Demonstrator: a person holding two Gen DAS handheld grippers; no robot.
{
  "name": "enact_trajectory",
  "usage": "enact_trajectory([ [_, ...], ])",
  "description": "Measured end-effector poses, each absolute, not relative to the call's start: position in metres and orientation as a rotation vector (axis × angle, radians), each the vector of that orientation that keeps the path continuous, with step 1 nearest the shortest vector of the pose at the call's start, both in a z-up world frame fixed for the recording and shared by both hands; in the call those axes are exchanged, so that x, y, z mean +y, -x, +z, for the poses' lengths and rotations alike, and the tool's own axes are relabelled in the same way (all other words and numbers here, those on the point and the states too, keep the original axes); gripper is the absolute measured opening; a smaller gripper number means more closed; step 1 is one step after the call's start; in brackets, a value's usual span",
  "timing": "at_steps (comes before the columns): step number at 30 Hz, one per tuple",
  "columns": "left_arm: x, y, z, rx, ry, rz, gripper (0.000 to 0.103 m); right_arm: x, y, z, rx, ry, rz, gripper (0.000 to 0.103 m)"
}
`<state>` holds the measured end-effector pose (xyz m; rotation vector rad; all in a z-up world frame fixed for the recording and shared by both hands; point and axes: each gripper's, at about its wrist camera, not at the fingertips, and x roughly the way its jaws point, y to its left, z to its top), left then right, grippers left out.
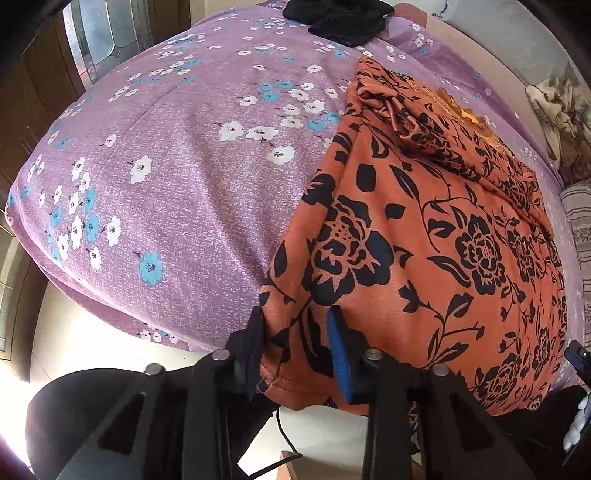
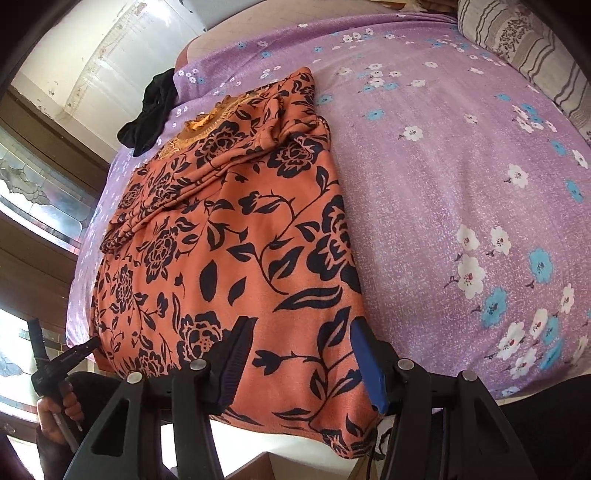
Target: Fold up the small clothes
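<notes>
A: Where is the orange floral garment?
B: On the purple bedsheet, long axis running away from both grippers, neckline at the far end.
A: And the grippers?
B: The left gripper and right gripper stand spread, each straddling a near hem corner.

The orange black-flowered garment is soft matt cloth, faintly fuzzy. Beneath it, the purple floral bedsheet is coarser, speckled woven fabric. Beyond the garment, crumpled black cloth looks matt.
</notes>
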<state>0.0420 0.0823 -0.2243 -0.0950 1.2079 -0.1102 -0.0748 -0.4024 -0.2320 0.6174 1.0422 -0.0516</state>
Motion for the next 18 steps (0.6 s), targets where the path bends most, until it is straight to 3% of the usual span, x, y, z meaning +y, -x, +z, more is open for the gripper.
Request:
enact_trajectory([
  [1,0.079,-0.043,-0.224,1.208,0.090,-0.118,0.059,-0.405,0.078,-0.232,1.049,-0.619,-0.065,0.059],
  [5,0.063,-0.045,-0.225,1.204,0.028,-0.139,0.060,-0.419,0.089,-0.237,1.078,-0.653,-0.106,0.059],
  [12,0.063,-0.048,-0.228,1.196,0.009,-0.131,0.014,-0.420,0.089,-0.256,1.121,-0.730,-0.068,0.061],
  [17,0.069,-0.049,-0.228,1.194,0.014,-0.149,0.012,-0.388,0.082,-0.260,1.135,-0.612,-0.048,0.059],
  [18,0.070,-0.050,-0.229,1.194,0.007,-0.147,0.012,-0.383,0.081,-0.256,1.134,-0.583,-0.034,0.041],
])
